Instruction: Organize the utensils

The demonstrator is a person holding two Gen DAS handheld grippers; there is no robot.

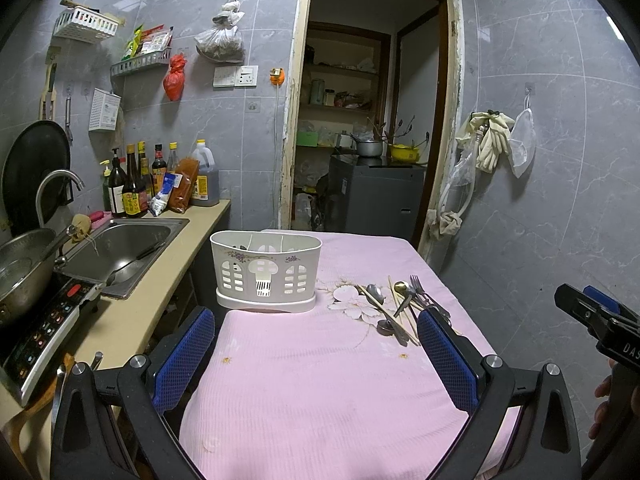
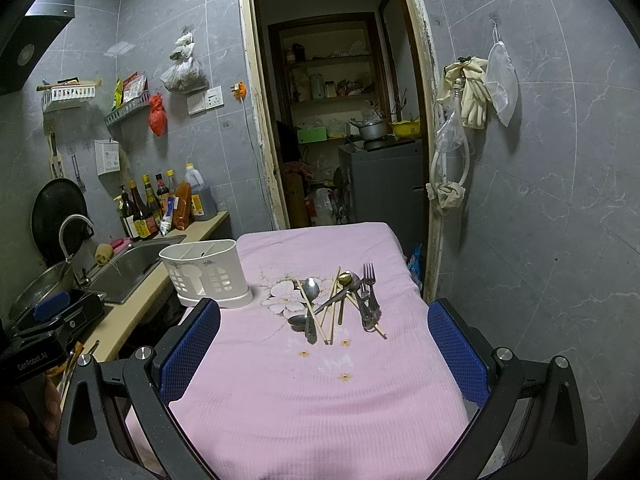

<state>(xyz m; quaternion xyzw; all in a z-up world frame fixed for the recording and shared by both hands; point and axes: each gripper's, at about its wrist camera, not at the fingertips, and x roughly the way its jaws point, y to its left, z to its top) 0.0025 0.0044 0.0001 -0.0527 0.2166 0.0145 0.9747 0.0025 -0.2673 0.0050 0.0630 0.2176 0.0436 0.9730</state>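
A white slotted utensil holder (image 1: 266, 270) (image 2: 206, 272) stands at the left edge of the pink-covered table (image 1: 320, 380) (image 2: 316, 392). A pile of utensils (image 1: 400, 304) (image 2: 338, 302) lies to its right: spoons, forks, wooden chopsticks, one gold spoon. My left gripper (image 1: 316, 332) is open and empty, near the table's front, facing the holder. My right gripper (image 2: 324, 324) is open and empty, short of the pile. The right gripper also shows at the right edge of the left wrist view (image 1: 596, 316).
A counter with a steel sink (image 1: 120, 248), an induction cooker (image 1: 48, 320), a pot and sauce bottles (image 1: 136, 184) runs along the left. An open doorway (image 1: 368, 120) lies behind the table. A tiled wall with hanging gloves (image 2: 472, 88) is on the right.
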